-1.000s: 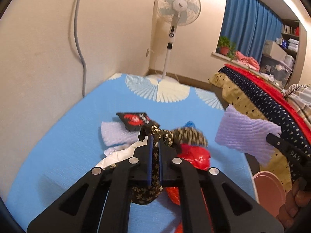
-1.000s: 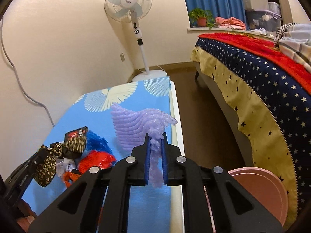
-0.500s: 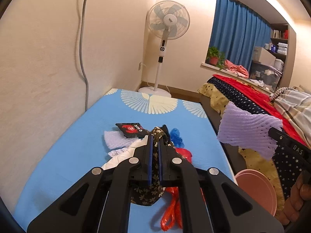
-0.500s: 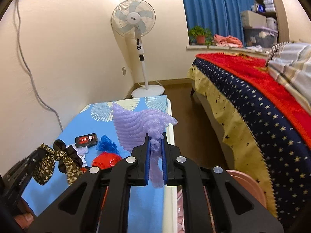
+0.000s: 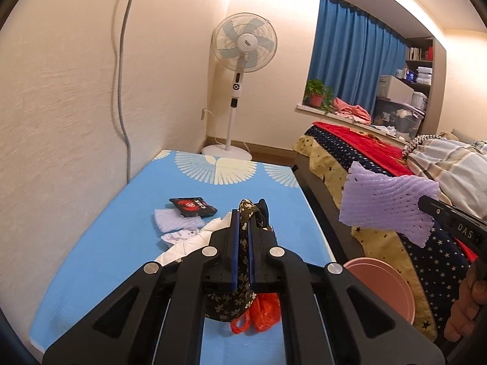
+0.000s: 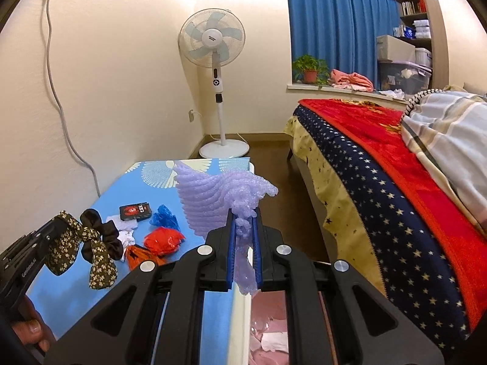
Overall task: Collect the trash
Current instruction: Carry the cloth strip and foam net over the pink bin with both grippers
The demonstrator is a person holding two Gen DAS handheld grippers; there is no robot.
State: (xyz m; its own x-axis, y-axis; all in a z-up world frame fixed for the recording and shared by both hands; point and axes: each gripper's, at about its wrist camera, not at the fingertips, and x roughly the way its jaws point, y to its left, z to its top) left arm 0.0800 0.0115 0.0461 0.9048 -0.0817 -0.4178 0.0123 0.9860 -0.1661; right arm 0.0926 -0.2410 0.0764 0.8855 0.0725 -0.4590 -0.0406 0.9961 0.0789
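My left gripper (image 5: 242, 213) is shut on a dark floral hair scrunchie (image 5: 243, 243) and holds it above the blue table (image 5: 100, 243); it also shows in the right wrist view (image 6: 82, 243). My right gripper (image 6: 243, 213) is shut on a purple foam net (image 6: 213, 194) and holds it over the table's right edge, above a pink trash bin (image 6: 268, 328). The net (image 5: 386, 206) and the bin (image 5: 383, 283) also show in the left wrist view. On the table lie a red plastic bag (image 6: 164, 240), a blue wrapper (image 6: 164, 217), a black-red packet (image 6: 135, 211) and white paper (image 5: 188, 243).
A standing fan (image 6: 217, 91) is at the far end of the table. A bed with a starry cover (image 6: 395, 197) runs along the right, with a floor gap between it and the table. A wall (image 5: 61, 106) with a cable borders the table's left side.
Both grippers have risen and tilted up, carrying the scrunchie and the foam net higher above the table. The pink bin now shows under the right gripper.
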